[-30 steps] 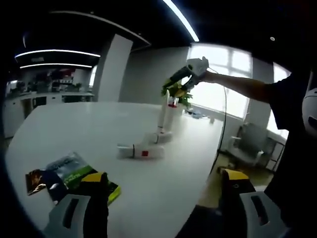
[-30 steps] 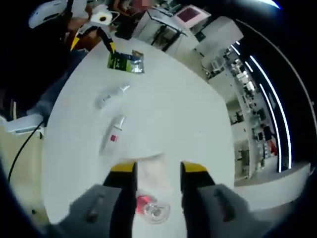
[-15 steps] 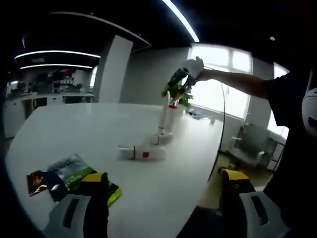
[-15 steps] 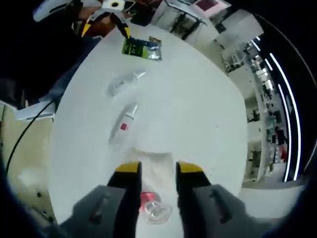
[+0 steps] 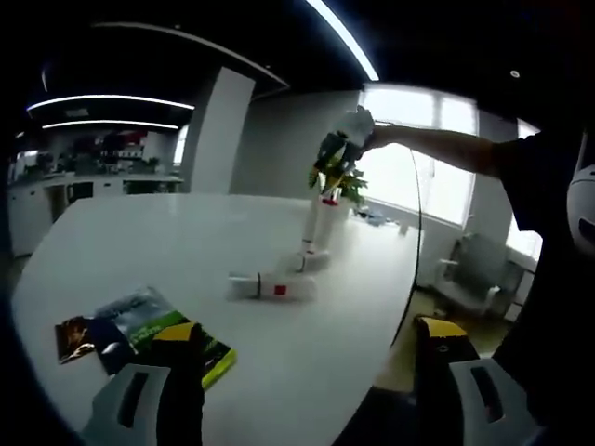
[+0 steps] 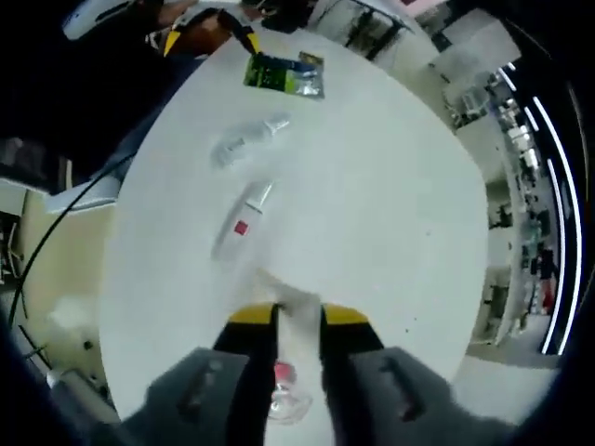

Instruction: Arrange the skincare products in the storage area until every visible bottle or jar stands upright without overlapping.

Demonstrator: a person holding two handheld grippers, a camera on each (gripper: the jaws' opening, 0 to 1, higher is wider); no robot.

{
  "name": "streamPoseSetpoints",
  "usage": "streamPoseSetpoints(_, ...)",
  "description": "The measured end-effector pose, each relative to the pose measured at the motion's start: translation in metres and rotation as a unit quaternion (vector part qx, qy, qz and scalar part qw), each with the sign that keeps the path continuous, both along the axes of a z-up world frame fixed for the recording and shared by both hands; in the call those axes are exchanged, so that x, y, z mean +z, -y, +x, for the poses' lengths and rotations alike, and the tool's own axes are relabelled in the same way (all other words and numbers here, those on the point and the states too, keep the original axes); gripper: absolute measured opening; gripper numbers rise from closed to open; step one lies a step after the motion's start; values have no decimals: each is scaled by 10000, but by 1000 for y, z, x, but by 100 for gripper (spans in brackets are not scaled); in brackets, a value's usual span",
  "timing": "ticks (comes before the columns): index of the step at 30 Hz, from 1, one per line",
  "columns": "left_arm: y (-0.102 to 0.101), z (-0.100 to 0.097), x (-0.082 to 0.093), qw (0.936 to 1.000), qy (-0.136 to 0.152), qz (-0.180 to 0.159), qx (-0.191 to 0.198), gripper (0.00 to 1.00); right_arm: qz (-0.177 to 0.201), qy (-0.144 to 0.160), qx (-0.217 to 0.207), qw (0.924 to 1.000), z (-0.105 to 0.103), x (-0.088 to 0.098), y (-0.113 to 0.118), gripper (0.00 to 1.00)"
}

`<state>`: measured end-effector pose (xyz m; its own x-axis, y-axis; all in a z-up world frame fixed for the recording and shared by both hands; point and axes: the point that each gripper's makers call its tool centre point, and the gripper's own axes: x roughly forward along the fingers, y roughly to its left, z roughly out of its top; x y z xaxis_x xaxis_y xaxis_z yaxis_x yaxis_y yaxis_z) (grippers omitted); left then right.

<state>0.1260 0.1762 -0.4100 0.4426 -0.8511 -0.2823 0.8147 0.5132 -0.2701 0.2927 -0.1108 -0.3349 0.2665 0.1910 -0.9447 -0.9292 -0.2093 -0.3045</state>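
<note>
Green packet [image 5: 153,327] on white table [image 5: 139,242]; potted plant [image 5: 346,184] beyond.

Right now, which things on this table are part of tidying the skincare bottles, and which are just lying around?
Part of the job:
standing white bottle, under the right gripper
white tube with red label, lying flat
second white tube, lying flat

Just lying about:
green booklets
potted plant
black cable

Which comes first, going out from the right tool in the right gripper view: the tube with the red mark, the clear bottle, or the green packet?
1. Tube with the red mark, lying on the table just beyond the right tool.
2. Clear bottle, lying farther up the table.
3. Green packet, at the far edge, beside the left tool.
</note>
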Motion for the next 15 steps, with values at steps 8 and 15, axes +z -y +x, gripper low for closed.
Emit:
streamPoseSetpoints(8,-3,1,1,10000,10,-4,49,96,54,-297,-197,9994,4,0,1,13)
streamPoseSetpoints(15,-7,2,1,9999,7,-21,106,96,119,-577,-671,9960,5,-1,1,11)
